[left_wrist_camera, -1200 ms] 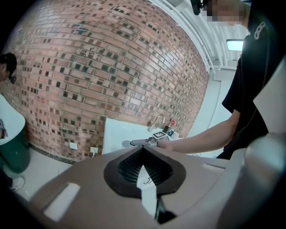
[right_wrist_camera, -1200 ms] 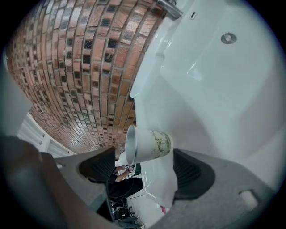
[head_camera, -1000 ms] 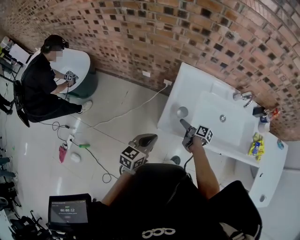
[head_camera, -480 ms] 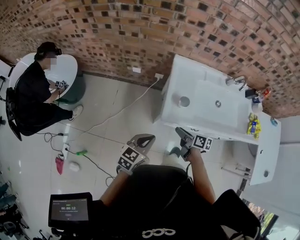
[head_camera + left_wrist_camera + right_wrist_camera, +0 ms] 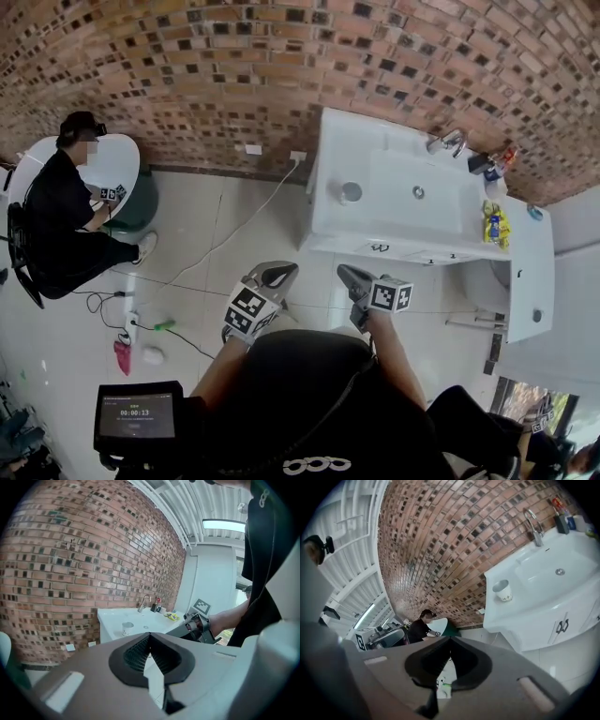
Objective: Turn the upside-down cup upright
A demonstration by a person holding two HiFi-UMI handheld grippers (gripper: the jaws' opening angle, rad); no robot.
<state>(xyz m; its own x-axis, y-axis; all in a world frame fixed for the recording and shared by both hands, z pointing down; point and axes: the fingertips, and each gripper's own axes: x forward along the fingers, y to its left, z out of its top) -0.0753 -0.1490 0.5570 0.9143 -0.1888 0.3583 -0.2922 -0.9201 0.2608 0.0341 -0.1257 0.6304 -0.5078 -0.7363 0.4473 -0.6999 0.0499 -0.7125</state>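
At the bottom of the head view is the person in black point(image 5: 309, 403), who holds both tools out over the floor. The left gripper point(image 5: 284, 270) is low in the middle of the frame. Its jaws are pressed together with nothing in them. Just to its right is the right gripper point(image 5: 344, 273). Its jaws have just been closing, and now they touch too, with nothing between them. Each gripper has a cube with black and white squares on it. A small screen point(image 5: 138, 414) glows in the lower left corner.

Past the grippers is the shiny white floor point(image 5: 187, 206). Farther up, in the upper right, stands a white sink cabinet point(image 5: 328, 225). The cup point(image 5: 351, 192) sits on its left end, beside the basin point(image 5: 412, 192), with its open end up. It is well apart from both grippers. A tap point(image 5: 448, 141) is at the back of the basin, and a yellow thing point(image 5: 494, 225) lies to the right of the basin.

At the far left another person point(image 5: 56, 216) sits at a round white table point(image 5: 122, 155). A brick wall point(image 5: 234, 66) runs behind it all.
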